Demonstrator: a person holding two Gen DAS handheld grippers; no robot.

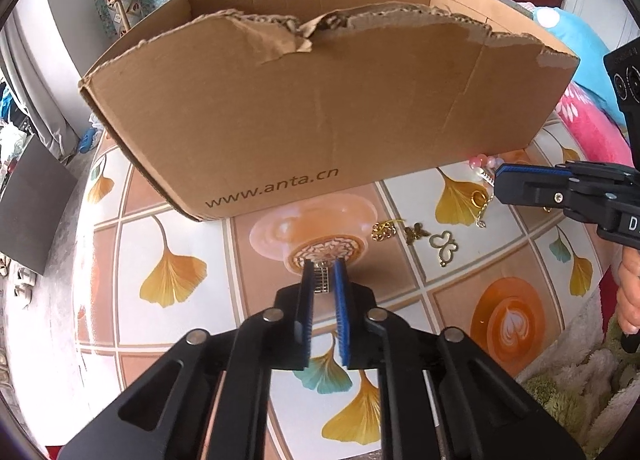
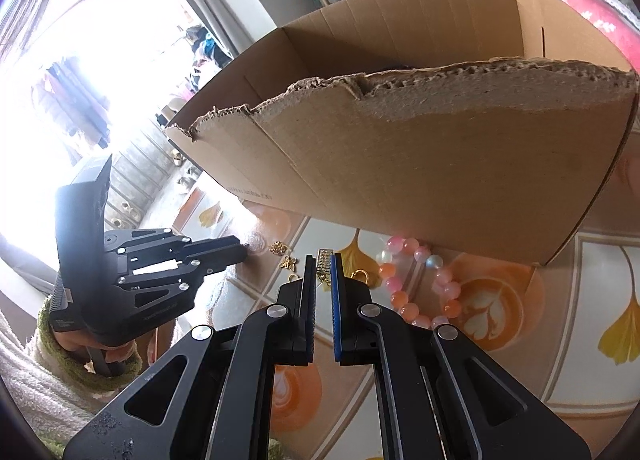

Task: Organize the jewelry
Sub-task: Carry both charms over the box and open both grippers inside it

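The left gripper [image 1: 323, 274] is pinching a small gold clasp piece [image 1: 321, 279] between its nearly shut tips; the cardboard box [image 1: 320, 112] is standing at twelve o'clock from it, close ahead, its torn top edge running from nine to three. The right gripper [image 2: 323, 266] is squeezing a gold chain bit [image 2: 324, 262]; the pink bead bracelet [image 2: 416, 284] is lying at three o'clock, beside the box; the left one looks nearer the middle of the box wall.

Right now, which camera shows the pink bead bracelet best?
The right wrist view: the pink bead bracelet lies as a nearly whole loop on the table beside the cardboard box. The left wrist view catches only a few beads at the box's corner, behind the right gripper.
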